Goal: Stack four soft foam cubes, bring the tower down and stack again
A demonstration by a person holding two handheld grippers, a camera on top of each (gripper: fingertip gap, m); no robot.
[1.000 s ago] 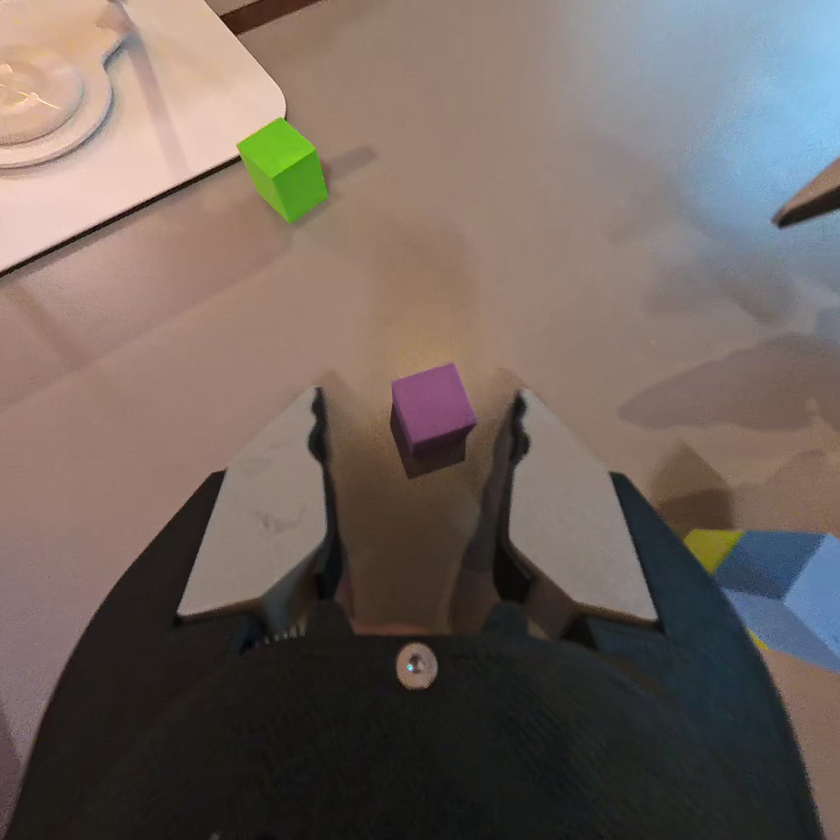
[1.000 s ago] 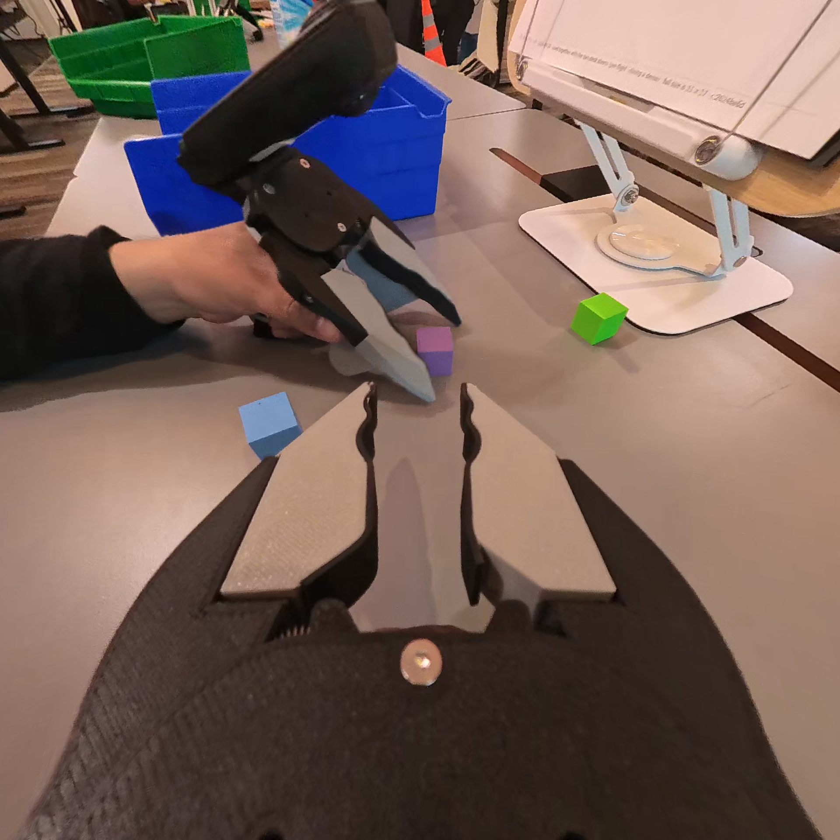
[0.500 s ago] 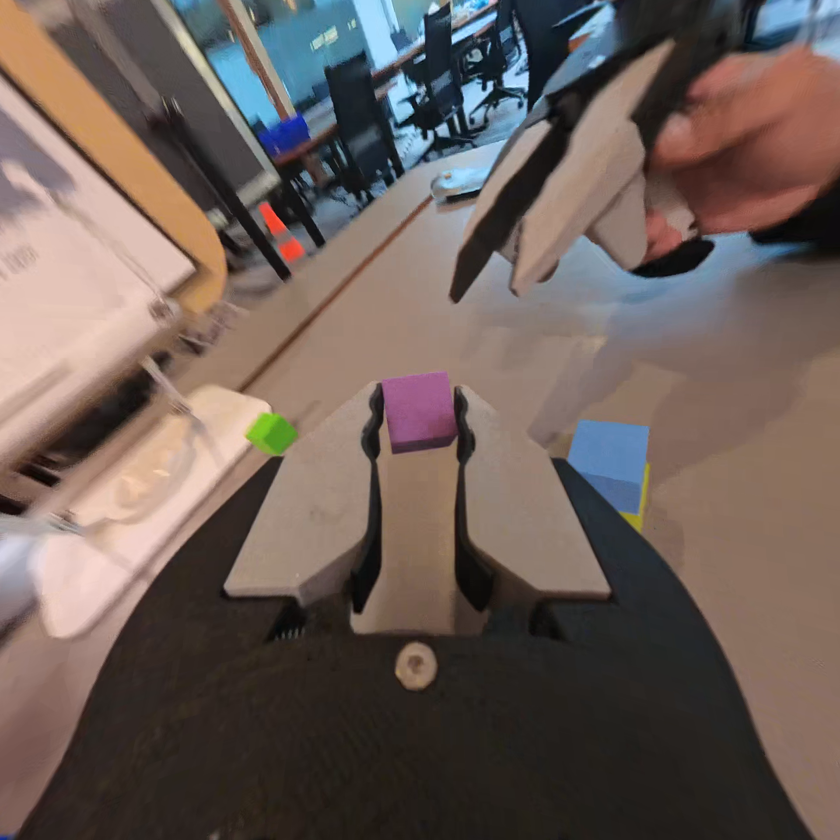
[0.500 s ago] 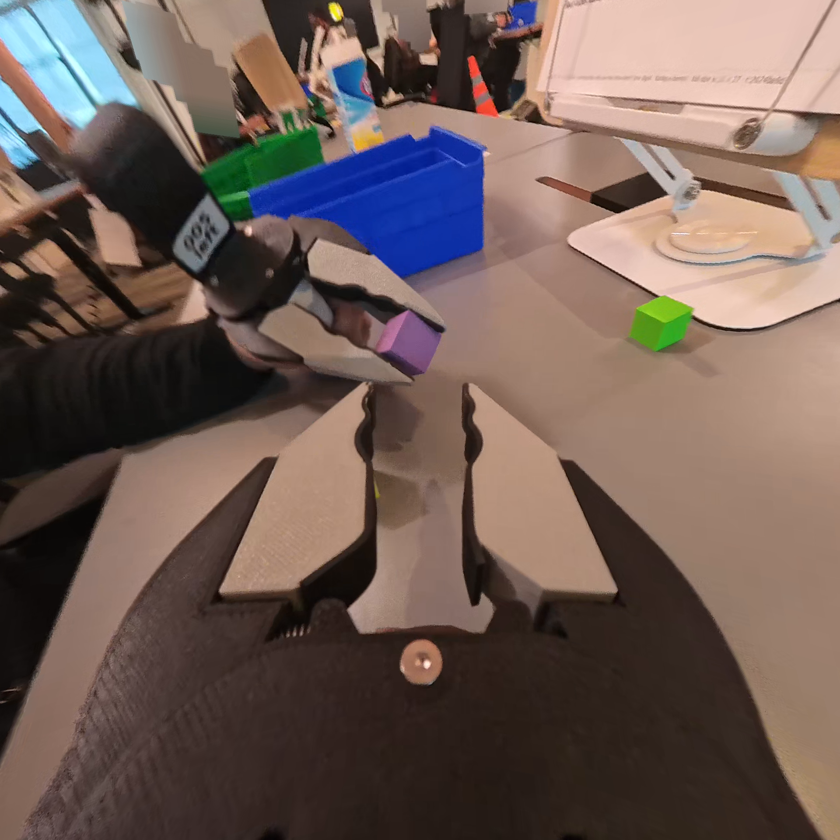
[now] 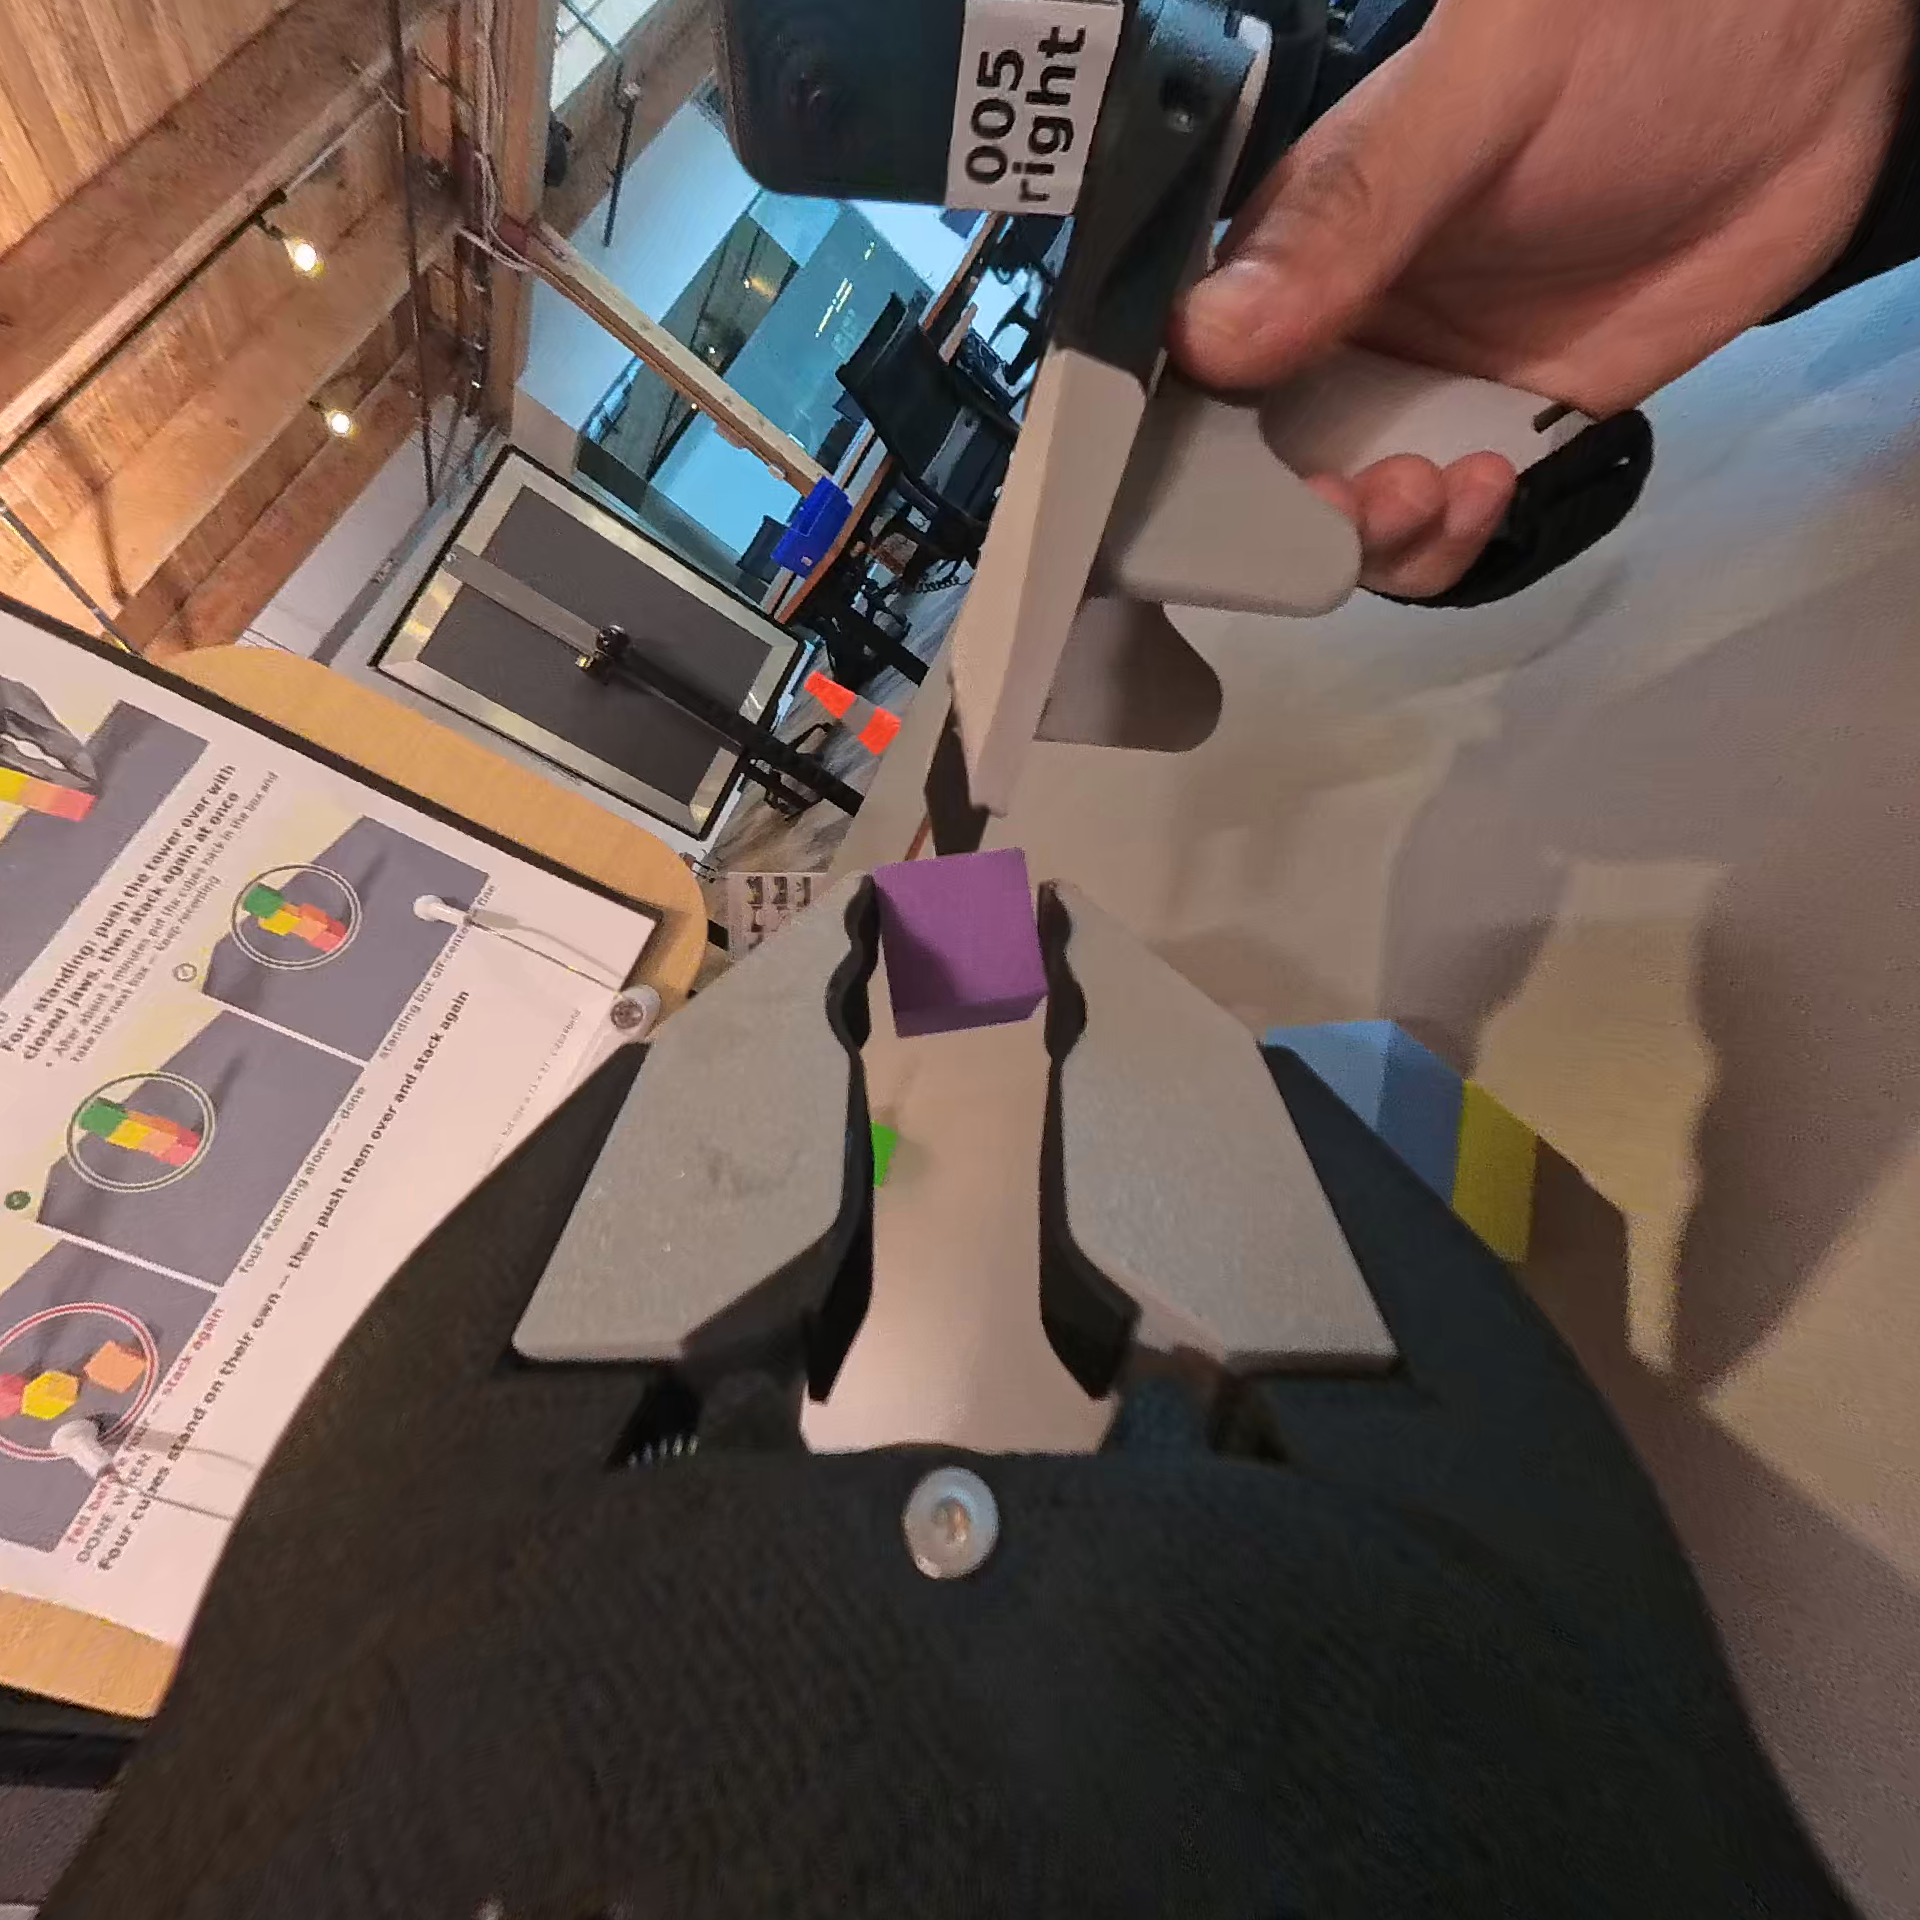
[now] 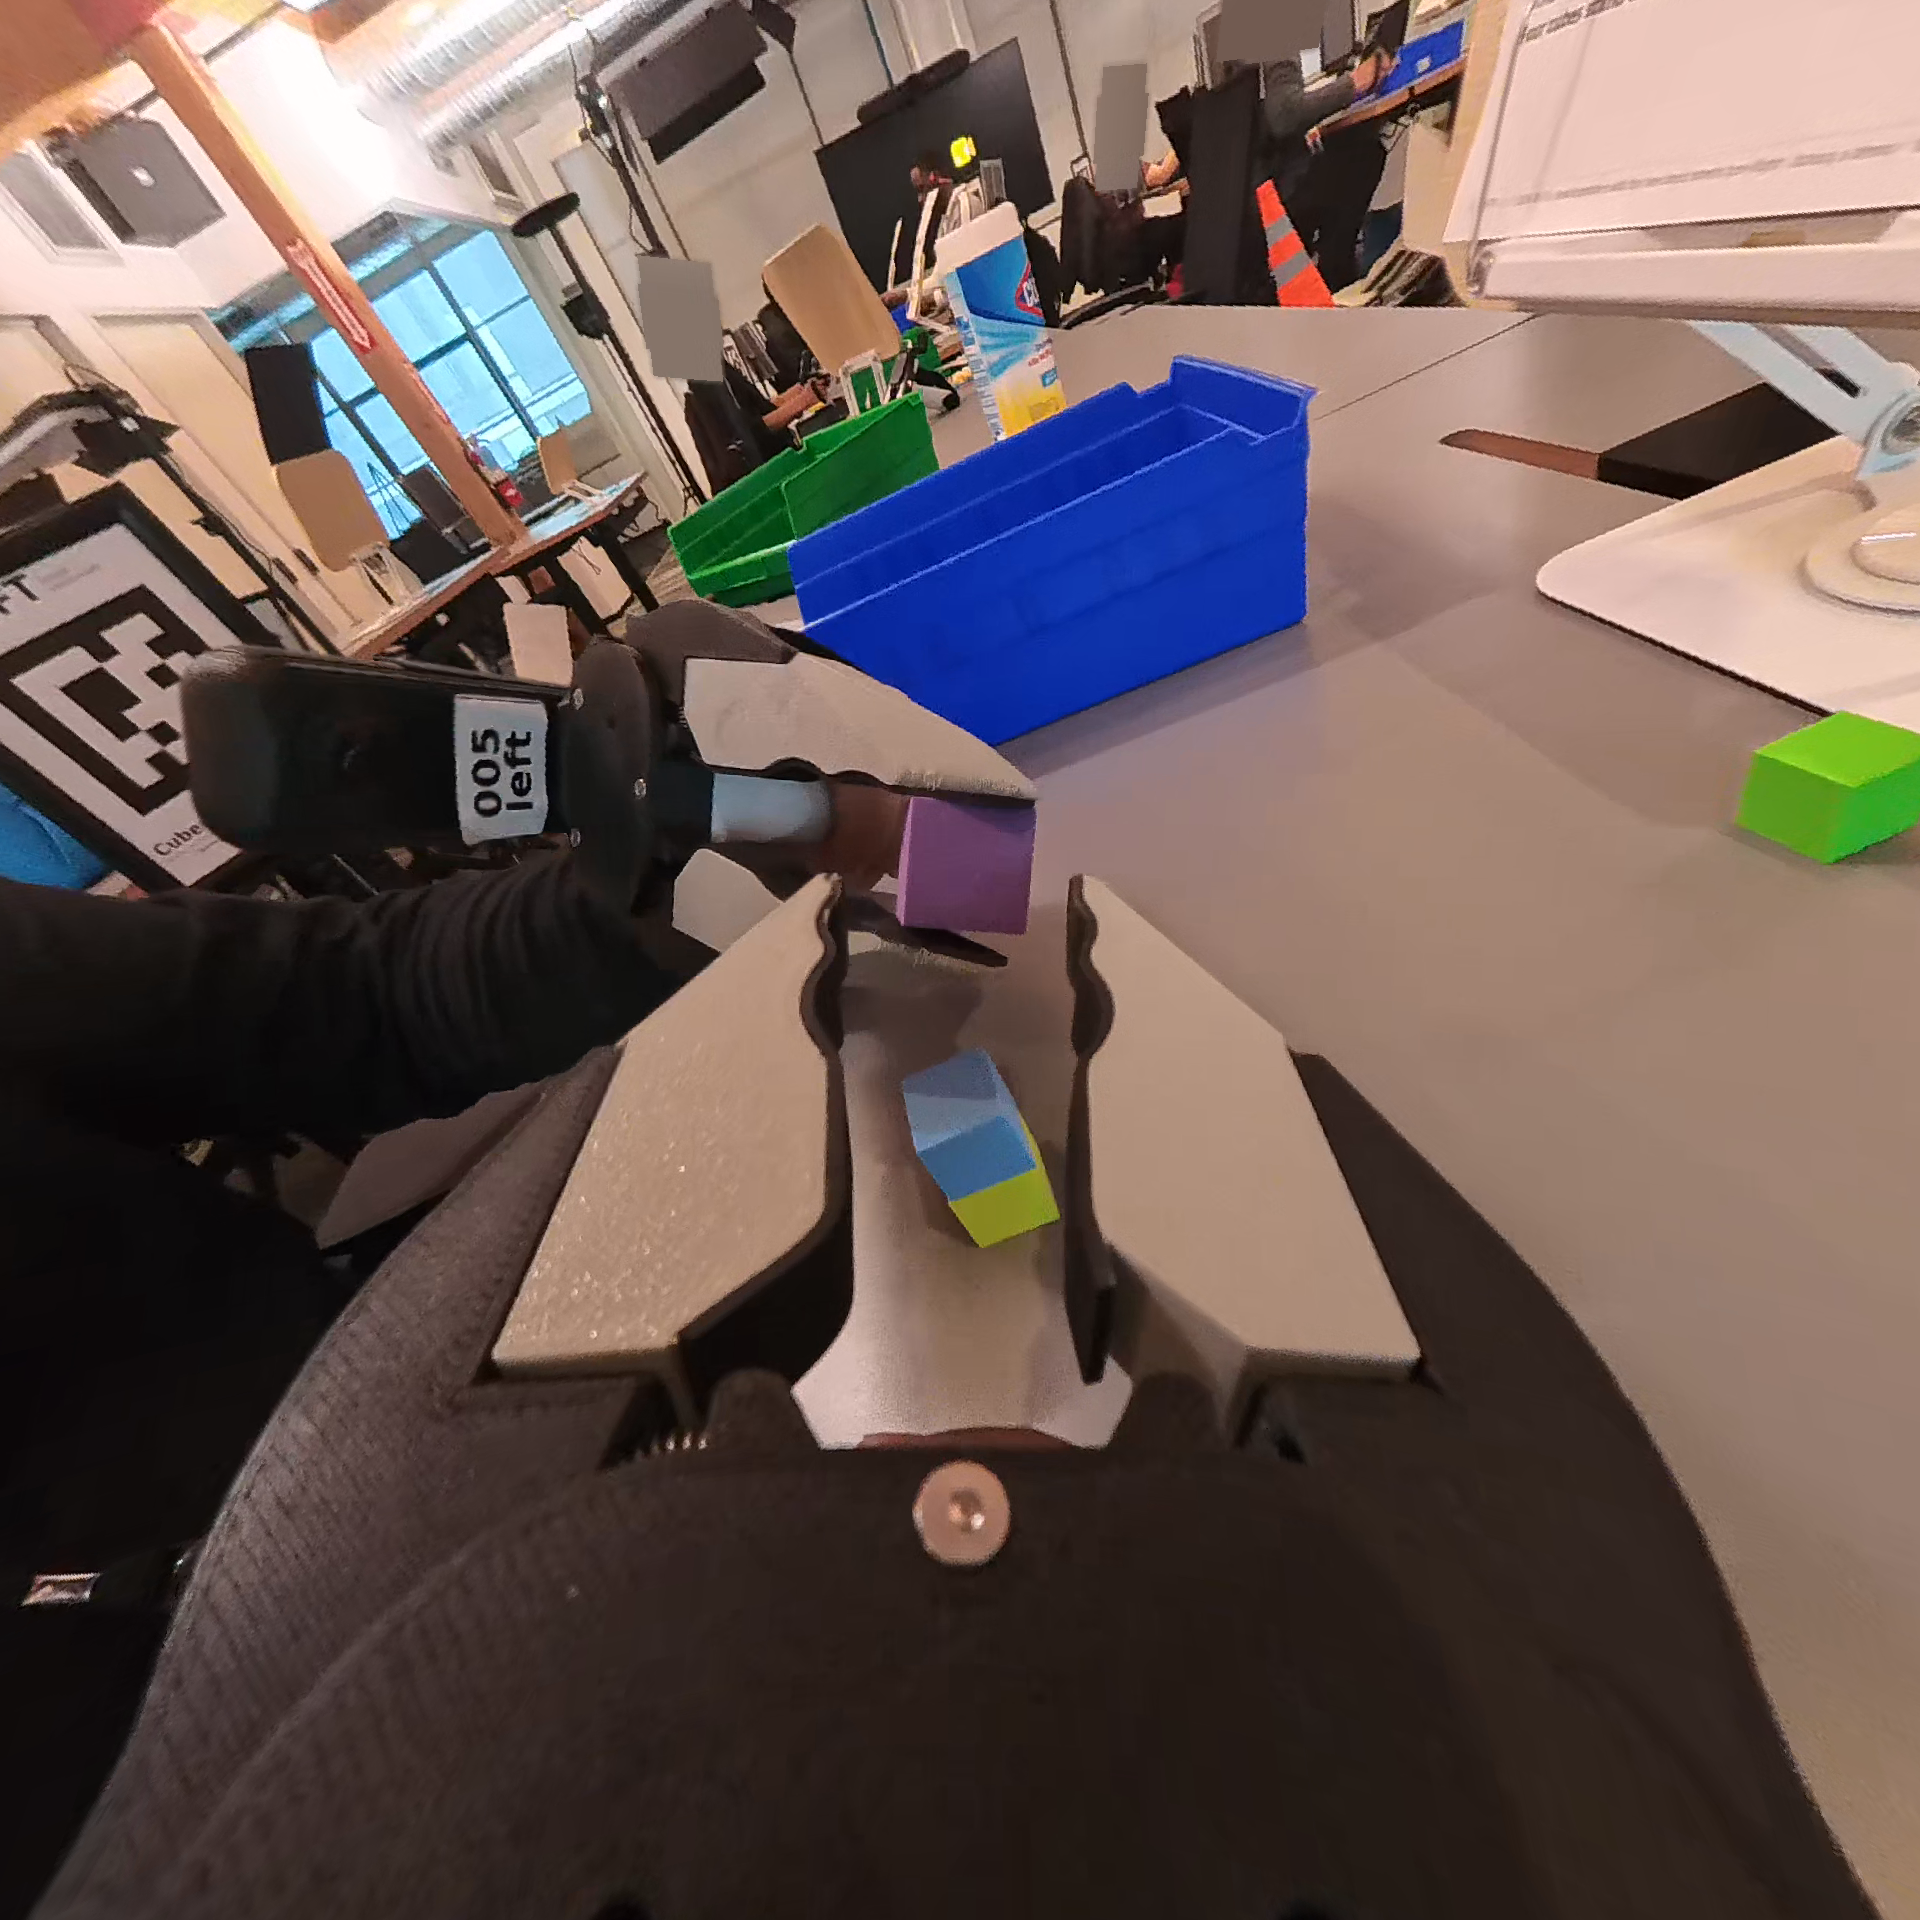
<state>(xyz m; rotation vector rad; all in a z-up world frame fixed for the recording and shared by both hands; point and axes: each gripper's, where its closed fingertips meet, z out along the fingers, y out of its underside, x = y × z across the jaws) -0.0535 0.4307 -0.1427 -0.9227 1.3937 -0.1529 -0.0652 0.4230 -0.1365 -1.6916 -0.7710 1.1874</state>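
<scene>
My left gripper (image 5: 956, 904) is shut on a purple foam cube (image 5: 958, 940) and holds it in the air, turned on its side. In the right wrist view the purple cube (image 6: 966, 868) hangs between the left gripper's fingers (image 6: 862, 743), above and just behind a blue cube (image 6: 966, 1127) that sits on a yellow cube (image 6: 1006, 1205). That stack also shows in the left wrist view, with the blue cube (image 5: 1371, 1091) over the yellow cube (image 5: 1496, 1184). A green cube (image 6: 1829, 790) lies alone to the right. My right gripper (image 6: 954, 914) is open and empty, above the stack.
A blue bin (image 6: 1060, 561) and a green bin (image 6: 800, 499) stand at the back of the grey table (image 6: 1455, 935). A white stand base (image 6: 1714, 582) sits at the back right, near the green cube. An instruction sheet (image 5: 260, 1039) stands on it. My left and right fingertips are right by each other.
My left gripper shut on the purple cube, lifted it off the table and carried it over towards the blue-on-yellow stack. My right gripper stayed open and now hovers over the stack.
</scene>
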